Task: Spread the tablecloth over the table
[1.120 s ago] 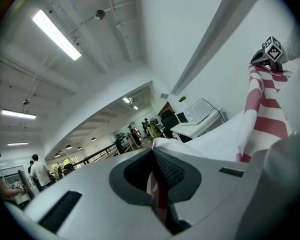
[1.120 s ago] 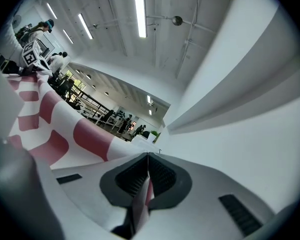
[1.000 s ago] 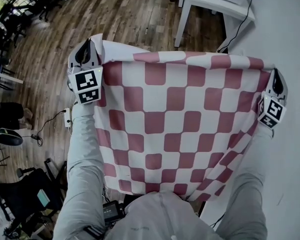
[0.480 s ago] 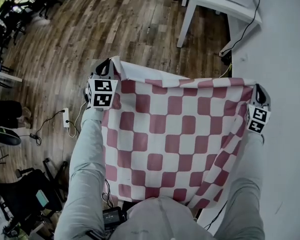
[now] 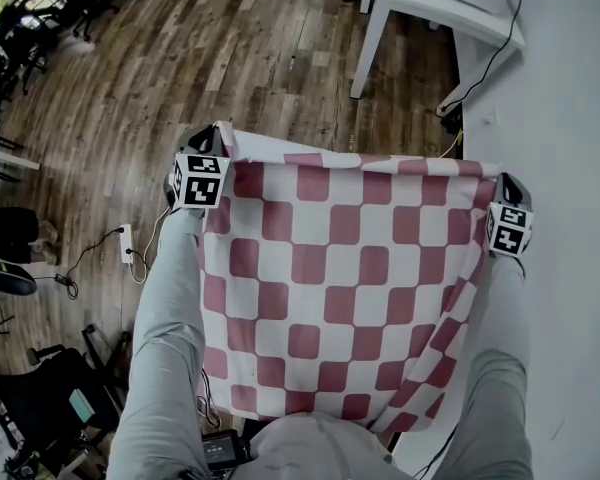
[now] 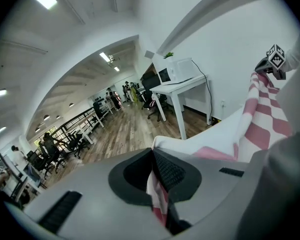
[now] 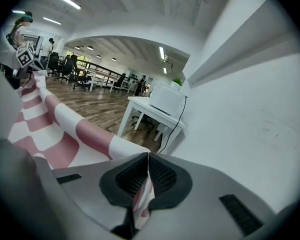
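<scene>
**Head view.** One tablecloth (image 5: 340, 278), soft woven fabric in a checkerboard of dull red and white squares, hangs stretched between two grippers. Its top edge runs almost straight from one to the other, and the rest drapes down against the person's body. The left gripper (image 5: 210, 140) pinches the upper left corner and the right gripper (image 5: 506, 186) the upper right. Each carries one cube printed with black-and-white square markers. Two grey sleeves (image 5: 165, 348) reach up to them. Below lies a floor (image 5: 230, 58) of brown wooden planks with one white power strip (image 5: 127, 243) and its cable. One white table (image 5: 430, 8) with square legs stands at the top. A plain white surface (image 5: 570, 168) fills the right side.

**Left gripper view.** The two black ribbed pads are pressed together on a fold of the cloth, which pokes out below them. Beyond, the cloth runs in striped folds to the other gripper. A long room with ceiling strip lights, railings and office chairs opens behind. A boxy white appliance (image 6: 182, 69) sits on the table.

**Right gripper view.** Its jaws are likewise clamped on a cloth corner, with a smooth grey shell around the pads. A white wall (image 7: 250, 114) rises alongside.
</scene>
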`<state>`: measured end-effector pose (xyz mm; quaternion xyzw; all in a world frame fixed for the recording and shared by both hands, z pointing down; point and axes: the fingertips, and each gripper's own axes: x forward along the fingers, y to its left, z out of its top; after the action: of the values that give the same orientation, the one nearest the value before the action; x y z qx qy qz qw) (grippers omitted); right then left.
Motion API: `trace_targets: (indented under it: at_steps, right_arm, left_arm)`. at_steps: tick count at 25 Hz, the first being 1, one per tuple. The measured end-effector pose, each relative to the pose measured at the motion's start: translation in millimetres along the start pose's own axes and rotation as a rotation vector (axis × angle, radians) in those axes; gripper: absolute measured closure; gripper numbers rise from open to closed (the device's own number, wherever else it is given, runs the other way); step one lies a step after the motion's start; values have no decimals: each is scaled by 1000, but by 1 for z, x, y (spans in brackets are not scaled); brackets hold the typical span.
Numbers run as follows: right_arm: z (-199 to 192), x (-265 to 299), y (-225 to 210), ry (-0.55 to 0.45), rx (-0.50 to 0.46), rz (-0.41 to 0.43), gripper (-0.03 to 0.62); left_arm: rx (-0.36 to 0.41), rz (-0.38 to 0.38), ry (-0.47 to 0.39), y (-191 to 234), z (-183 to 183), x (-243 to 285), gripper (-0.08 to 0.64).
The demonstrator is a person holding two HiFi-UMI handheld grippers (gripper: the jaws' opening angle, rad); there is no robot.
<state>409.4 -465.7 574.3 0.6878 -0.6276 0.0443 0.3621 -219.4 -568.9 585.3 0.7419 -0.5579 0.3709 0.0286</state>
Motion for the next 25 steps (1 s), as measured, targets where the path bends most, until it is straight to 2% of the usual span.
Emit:
trace_targets:
  at_steps: [4,6,7,11,13,18,25]
  right_arm:
    - [-23,20,10,50,33,35,569]
    - [-37,23,20,79,48,67,568]
    - [-43,24,24,96,53,82,565]
    - [-59,23,31,140,104,131,462]
    - [-62,18,31,131,110,135,452]
    - [-55,-4,30,97,91,122,436]
    - [-17,-43,44,27,54,153,436]
  left_arm:
    - [63,-18,54,-12,-20,20,534]
    - [57,-46,85,-20,-36,24,526]
    - [45,-57,97,-23,-42,25,500]
    - [27,-72,85,-30,-49,19,442]
    - [53,-69,60,-34,-47,10,442]
    - [63,-69,41,-39,-41,-7,442]
    - [76,-75,-18,-43,-12,-50,442]
